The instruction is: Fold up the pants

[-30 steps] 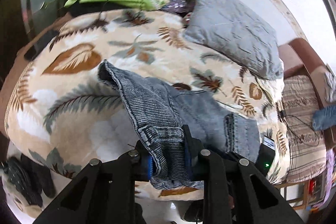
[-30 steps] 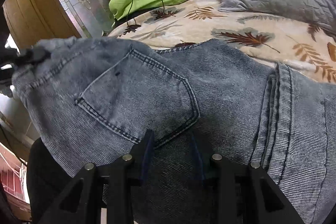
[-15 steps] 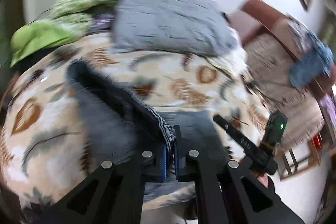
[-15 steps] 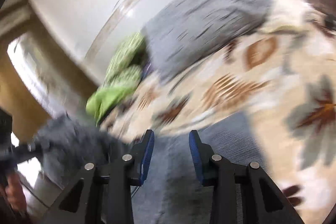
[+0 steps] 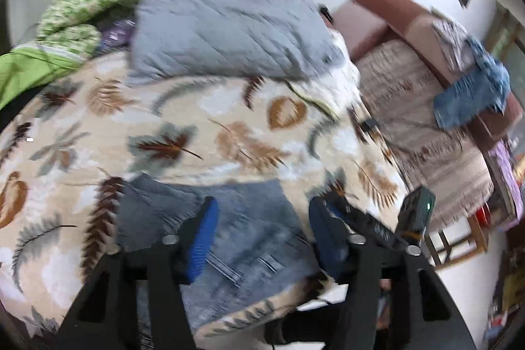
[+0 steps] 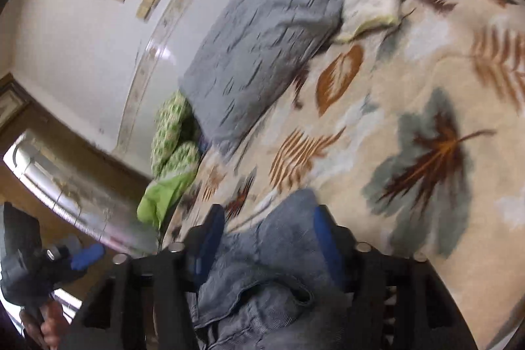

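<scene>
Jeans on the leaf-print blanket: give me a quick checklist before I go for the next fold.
1. Left gripper free of denim: ok, jaws opening, pads apart above the jeans.
2. Right gripper released: cannot tell, jaws opening, denim bunched between them.
3. Jeans lying flat: not ok, rumpled in the right wrist view.
4. Jeans fully on the leaf-print blanket: cannot tell, they reach the near edge.
5. Clear of the grey pillow: ok.
</scene>
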Tool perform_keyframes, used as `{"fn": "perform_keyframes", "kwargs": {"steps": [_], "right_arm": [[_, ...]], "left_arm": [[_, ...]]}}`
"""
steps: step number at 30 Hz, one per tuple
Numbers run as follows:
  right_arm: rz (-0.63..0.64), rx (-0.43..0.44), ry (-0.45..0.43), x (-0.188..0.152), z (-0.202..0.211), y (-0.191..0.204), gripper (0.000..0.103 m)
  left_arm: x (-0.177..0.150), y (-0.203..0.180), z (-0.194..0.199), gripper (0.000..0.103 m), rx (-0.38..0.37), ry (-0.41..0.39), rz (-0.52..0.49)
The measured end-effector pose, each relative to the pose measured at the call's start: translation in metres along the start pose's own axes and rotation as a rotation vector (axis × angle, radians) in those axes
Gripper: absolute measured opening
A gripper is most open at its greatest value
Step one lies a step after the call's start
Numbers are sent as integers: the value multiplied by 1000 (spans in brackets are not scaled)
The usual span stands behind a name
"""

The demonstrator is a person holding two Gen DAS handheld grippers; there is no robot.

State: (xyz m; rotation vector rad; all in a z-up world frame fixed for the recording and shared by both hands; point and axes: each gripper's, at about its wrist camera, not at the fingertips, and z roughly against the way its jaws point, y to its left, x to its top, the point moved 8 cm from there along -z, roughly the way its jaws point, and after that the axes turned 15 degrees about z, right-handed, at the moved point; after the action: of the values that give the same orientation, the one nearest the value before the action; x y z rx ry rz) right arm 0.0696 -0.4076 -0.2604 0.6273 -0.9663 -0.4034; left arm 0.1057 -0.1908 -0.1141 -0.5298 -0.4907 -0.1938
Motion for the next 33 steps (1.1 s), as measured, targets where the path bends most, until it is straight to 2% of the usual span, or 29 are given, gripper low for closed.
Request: {"fn": "perform_keyframes", "kwargs": {"steps": [2, 5, 7, 10, 12, 15, 17, 19, 22, 24, 27, 29, 32, 33], "right_arm": [[42, 6, 30, -7, -8, 12, 61], [87, -9, 68, -17, -20, 21, 61], [101, -20, 96, -24, -29, 24, 61], [128, 19, 93, -26, -29, 33, 61], [162, 85, 84, -27, -25, 47, 61], [178, 228, 110, -34, -23, 69, 61], [187, 345, 161, -45, -26, 89, 61], [212, 412, 212, -56, -27, 105, 61], [273, 497, 337, -84, -35, 132, 61], [318, 491, 411, -103, -42, 141, 61], [353, 412, 474, -125, -60, 142, 61], [338, 372, 481, -131, -72, 139, 62], [359, 308, 445, -134, -89, 140, 62], [367, 296, 430, -132, -92, 140, 55]], "left_arm": [[5, 26, 9, 60, 33, -20, 29], [3, 75, 9, 61, 132, -21, 84], [-9, 119, 7, 61, 191, 4, 153], [-37, 170, 6, 61, 250, 50, 213], [-56, 196, 7, 61, 296, 76, 229], [-77, 220, 13, 61, 307, 98, 255], [-81, 228, 19, 61, 323, 87, 244], [-84, 234, 20, 61, 346, 86, 226], [-87, 243, 15, 61, 326, 96, 265], [-91, 248, 9, 61, 313, 110, 279], [-98, 244, -5, 61, 273, 146, 284], [-103, 242, -13, 61, 253, 165, 289], [-111, 233, -24, 61, 205, 197, 295], [-112, 230, -27, 61, 182, 206, 303]]}}
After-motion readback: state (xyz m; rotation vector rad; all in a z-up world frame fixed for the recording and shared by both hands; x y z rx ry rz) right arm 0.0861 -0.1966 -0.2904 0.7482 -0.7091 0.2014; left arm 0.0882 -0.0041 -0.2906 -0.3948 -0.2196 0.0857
